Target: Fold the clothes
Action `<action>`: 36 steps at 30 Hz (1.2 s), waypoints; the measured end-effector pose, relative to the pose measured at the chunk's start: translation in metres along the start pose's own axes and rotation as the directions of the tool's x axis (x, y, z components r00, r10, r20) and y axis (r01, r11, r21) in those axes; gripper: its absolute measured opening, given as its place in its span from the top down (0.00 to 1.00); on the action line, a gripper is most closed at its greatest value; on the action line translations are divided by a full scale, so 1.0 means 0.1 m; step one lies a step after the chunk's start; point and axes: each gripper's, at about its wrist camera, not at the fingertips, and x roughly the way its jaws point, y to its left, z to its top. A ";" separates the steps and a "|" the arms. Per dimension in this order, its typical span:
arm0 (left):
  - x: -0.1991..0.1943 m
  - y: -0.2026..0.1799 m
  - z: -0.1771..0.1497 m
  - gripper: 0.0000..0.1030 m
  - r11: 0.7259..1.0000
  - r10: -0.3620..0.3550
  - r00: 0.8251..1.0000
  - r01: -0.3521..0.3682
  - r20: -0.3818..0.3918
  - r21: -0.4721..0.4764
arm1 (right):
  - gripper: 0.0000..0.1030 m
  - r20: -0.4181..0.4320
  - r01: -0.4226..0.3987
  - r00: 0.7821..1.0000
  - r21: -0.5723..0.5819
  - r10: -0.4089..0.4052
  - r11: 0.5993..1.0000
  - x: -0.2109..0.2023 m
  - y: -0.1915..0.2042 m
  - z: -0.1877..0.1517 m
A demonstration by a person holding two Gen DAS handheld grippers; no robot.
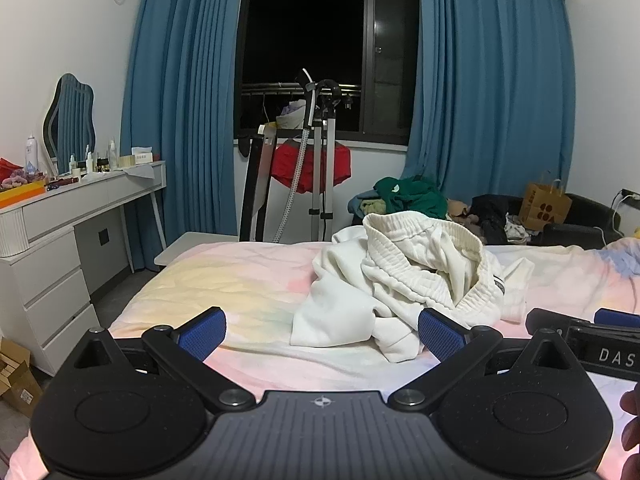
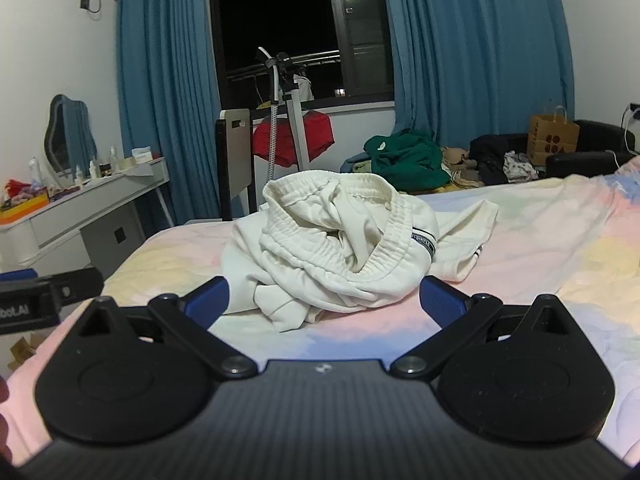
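Your left gripper (image 1: 322, 334) is spread wide, empty, low over the pastel bedsheet (image 1: 240, 288). Your right gripper (image 2: 324, 300) likewise gapes wide, gripping nothing. Just ahead of both lies the cream garment (image 2: 340, 236), crumpled in a heap mid-bed, elastic waistband up. Beyond: green clothes (image 2: 408, 158), blue curtains (image 1: 180, 100), white dresser (image 1: 60, 216) at left.

**Bedroom at night, lit from indoors**

You face a dark window (image 1: 304, 40) framed by long blue curtains (image 1: 184, 100) against white walls (image 1: 52, 32). To your left stands a white dressing counter (image 1: 80, 196) with drawers, a wavy mirror (image 1: 72, 120) and small bottles. A garment steamer stand (image 1: 320, 152) rises before the window, red cloth (image 1: 310, 170) hanging behind it. The bed (image 1: 224, 280) wears a pastel sheet. Right, a paper bag (image 1: 544, 208) sits on a black sofa (image 1: 580, 220).
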 end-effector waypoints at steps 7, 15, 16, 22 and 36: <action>0.02 -0.10 -0.02 0.00 0.999 0.010 1.000 -0.010 -0.006 0.035 | 0.00 -0.007 0.011 1.000 -0.026 -0.011 1.000 0.03 0.09 -0.01; 0.05 -0.05 -0.02 0.00 1.000 -0.008 1.000 0.008 -0.009 0.013 | 0.00 0.018 0.004 1.000 -0.008 -0.003 1.000 0.00 -0.02 -0.01; 0.05 -0.05 -0.02 0.00 1.000 -0.008 1.000 0.009 -0.010 0.012 | 0.00 0.019 0.001 1.000 -0.009 -0.001 1.000 0.00 -0.02 -0.01; 0.02 -0.05 -0.03 0.00 1.000 -0.009 1.000 0.010 -0.008 0.020 | 0.00 0.022 0.016 1.000 -0.028 -0.016 0.999 0.00 0.01 -0.01; 0.05 -0.01 -0.08 0.00 0.999 0.010 1.000 -0.010 0.008 0.039 | 0.00 0.094 0.074 0.993 -0.069 -0.067 0.995 -0.06 0.13 -0.02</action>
